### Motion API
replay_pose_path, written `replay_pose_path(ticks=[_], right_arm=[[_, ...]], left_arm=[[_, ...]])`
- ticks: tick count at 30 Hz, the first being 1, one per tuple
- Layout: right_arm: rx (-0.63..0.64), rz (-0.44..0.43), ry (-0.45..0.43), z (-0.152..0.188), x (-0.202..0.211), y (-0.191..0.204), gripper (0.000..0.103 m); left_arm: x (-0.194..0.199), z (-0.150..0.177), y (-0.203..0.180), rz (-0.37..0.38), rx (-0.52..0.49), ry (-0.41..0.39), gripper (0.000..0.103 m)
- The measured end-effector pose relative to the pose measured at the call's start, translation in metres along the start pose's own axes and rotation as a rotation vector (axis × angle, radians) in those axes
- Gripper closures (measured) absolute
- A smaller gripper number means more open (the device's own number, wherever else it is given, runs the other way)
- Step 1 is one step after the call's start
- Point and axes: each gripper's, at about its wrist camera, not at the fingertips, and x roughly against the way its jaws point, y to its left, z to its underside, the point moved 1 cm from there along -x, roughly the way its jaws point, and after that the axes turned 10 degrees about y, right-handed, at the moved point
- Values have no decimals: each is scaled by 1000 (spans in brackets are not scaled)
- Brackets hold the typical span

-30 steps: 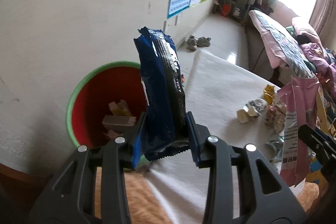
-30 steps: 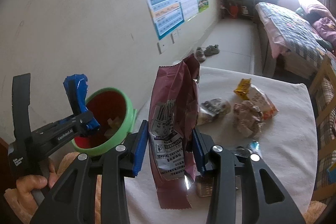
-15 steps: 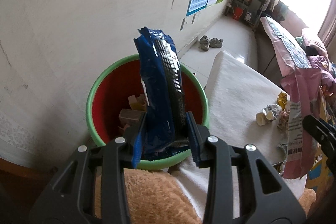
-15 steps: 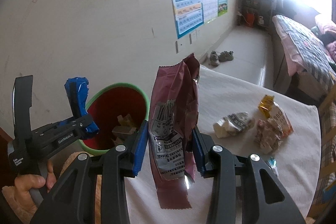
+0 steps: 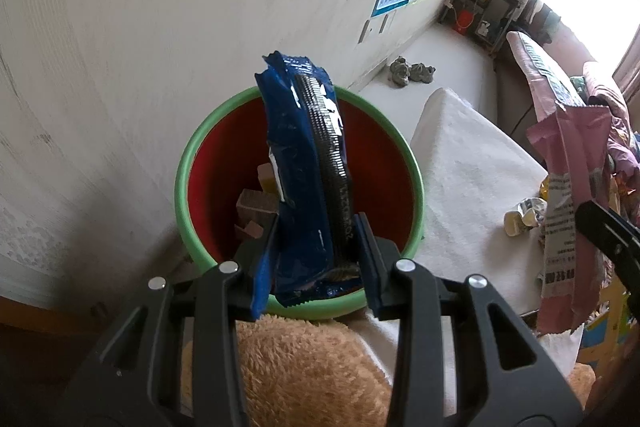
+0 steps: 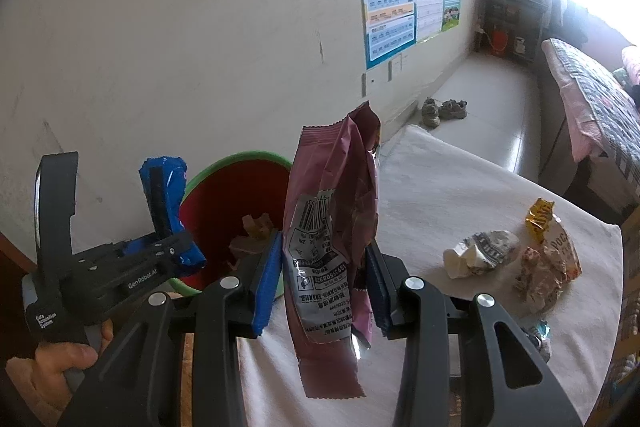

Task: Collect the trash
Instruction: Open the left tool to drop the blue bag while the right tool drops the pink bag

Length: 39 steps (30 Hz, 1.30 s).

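A: What is seen at the left of the right wrist view, and what is held there?

B: At lower left a hand (image 6: 60,367) is seen gripping the left gripper (image 6: 176,251); its jaws are closed on a blue wrapper (image 6: 162,195), which is held upright; just to the right the red bin (image 6: 208,211) with a green rim is seen, with scraps lying inside it.

A: And in the left wrist view?

B: The blue wrapper (image 5: 308,179) is pinched between the pads of the left gripper (image 5: 316,259) at centre, directly over the bin's (image 5: 380,167) mouth; a tan furry fabric (image 5: 304,367) is seen below.

A: What is carried by the other tool?

B: The right gripper (image 6: 322,275) is clamped on a maroon packet (image 6: 332,227), held upright at centre frame over the white tablecloth (image 6: 448,187); the packet is not yet over the bin.

A: And further right?

B: Crumpled wrappers (image 6: 516,255) are left lying on the cloth at centre right; a pair of shoes (image 6: 442,111) is seen on the floor beyond.
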Motion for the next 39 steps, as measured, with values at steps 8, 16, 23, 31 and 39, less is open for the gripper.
replay_pose_path(ticks=[8, 16, 23, 31, 39], right_arm=[[1, -53, 10, -14, -15, 11, 65], [9, -87, 34, -33, -37, 25, 65], [20, -108, 62, -39, -53, 33, 65], [16, -130, 82, -41, -63, 36, 64], [25, -132, 83, -42, -66, 39, 63]], left_arm=[[-10, -1, 11, 27, 39, 40, 68], [-19, -6, 20, 36, 64, 64, 68], [-26, -10, 26, 42, 98, 78, 68], [-30, -9, 27, 45, 106, 91, 68], [-32, -11, 29, 44, 107, 97, 62]])
